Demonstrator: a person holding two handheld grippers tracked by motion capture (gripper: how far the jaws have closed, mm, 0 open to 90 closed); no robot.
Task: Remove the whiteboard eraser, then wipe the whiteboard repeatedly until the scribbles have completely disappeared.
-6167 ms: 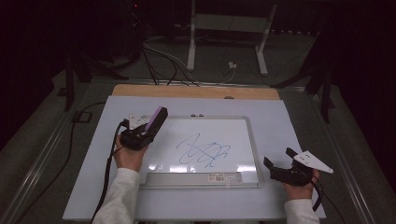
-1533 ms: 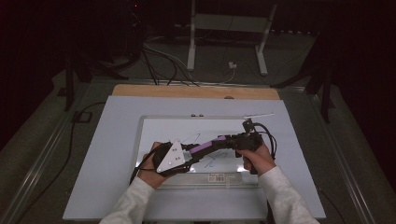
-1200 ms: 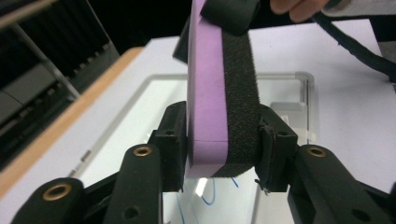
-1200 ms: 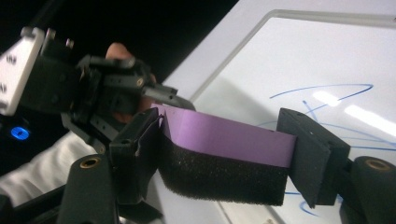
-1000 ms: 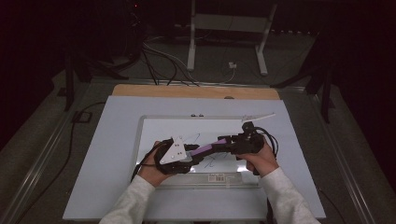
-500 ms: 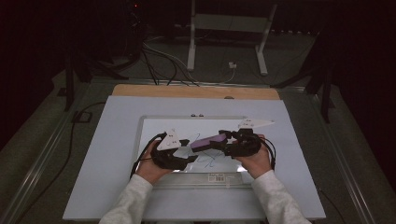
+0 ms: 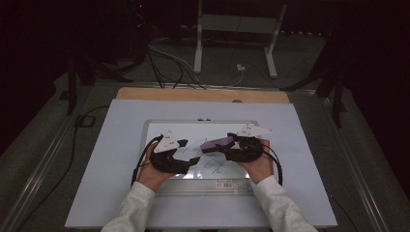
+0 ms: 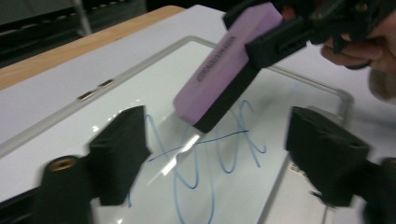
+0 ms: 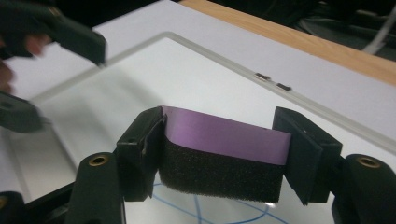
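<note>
Above whiteboard (image 7: 167, 128), both hands level.

The eraser (image 8: 224, 65), a purple block with a black foam underside, is clamped at one end between the jaws of the right gripper (image 9: 219, 154) and hangs tilted, free end lowest, just above the whiteboard (image 7: 159, 133) and its looping blue scribble (image 8: 210, 158).
</note>
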